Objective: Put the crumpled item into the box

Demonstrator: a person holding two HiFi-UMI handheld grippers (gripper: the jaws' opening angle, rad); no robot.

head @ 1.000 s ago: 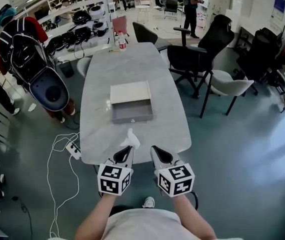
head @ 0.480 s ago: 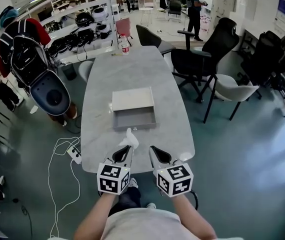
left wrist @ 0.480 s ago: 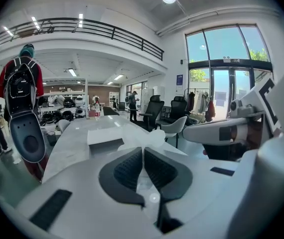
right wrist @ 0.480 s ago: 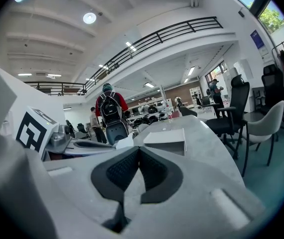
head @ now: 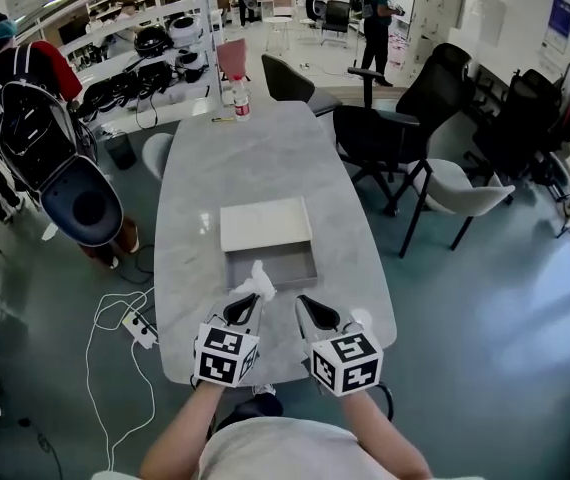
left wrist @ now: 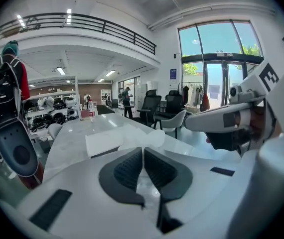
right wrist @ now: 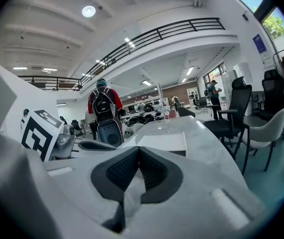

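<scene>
Seen from the head, a person holds two grippers over the near end of a grey worktop (head: 255,158). The left gripper (head: 247,303) is closed on a white crumpled tissue (head: 256,282), which sticks out past its tips at the near edge of an open, shallow box (head: 265,226). The right gripper (head: 308,306) sits just beside it, its jaws closed together and holding nothing.
</scene>
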